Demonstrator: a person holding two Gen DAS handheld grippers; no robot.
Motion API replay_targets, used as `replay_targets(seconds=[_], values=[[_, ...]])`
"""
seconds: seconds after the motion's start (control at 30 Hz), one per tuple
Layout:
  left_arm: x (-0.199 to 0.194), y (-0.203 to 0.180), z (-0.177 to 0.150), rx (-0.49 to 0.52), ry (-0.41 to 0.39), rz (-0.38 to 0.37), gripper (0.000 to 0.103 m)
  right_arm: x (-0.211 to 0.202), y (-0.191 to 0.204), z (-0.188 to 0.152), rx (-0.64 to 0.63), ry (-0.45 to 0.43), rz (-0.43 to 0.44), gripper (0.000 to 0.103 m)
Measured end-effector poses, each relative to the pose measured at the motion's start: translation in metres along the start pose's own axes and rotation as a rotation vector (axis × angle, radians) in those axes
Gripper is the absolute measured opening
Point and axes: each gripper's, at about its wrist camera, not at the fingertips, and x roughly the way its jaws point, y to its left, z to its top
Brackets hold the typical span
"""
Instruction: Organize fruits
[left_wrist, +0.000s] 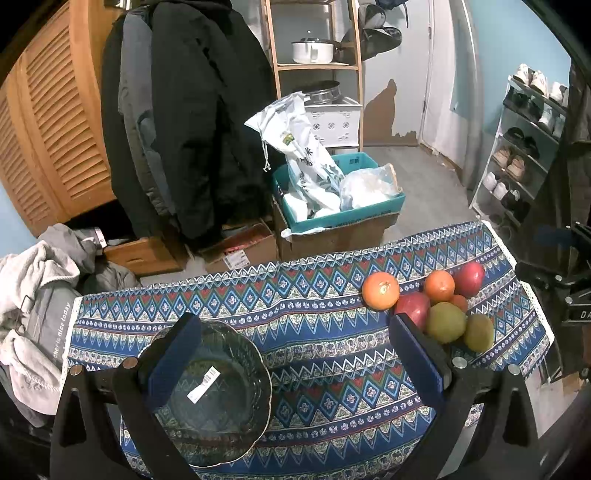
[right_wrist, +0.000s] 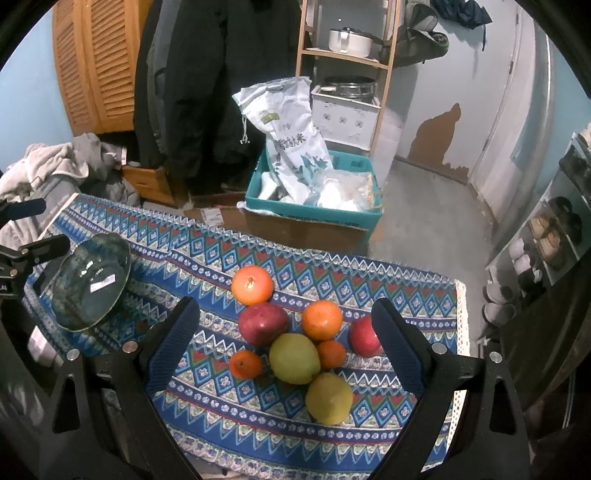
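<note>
Scalloped glass bowl (left_wrist: 218, 398) — round smooth fruits (right_wrist: 295, 358) on woven cloth (right_wrist: 207, 258).

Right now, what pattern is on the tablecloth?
The tablecloth has blue bands of zigzags and diamonds with red and white accents, clearest in the right wrist view.

Dim, bluish indoor light; heavy fisheye warping, perhaps slight softness.

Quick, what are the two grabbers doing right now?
Left gripper: open, holding nothing, glass bowl by its left finger.
Right gripper: open, empty, above the fruits.
</note>
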Motion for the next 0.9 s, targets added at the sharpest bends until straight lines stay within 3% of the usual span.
replay_targets(seconds=[0.9], values=[[0.011,-0.008,-0.002,0.018,0.027,-0.038,0.102,0.000,-0.010,-0.004,0.031,0.024,0.026,0.093]])
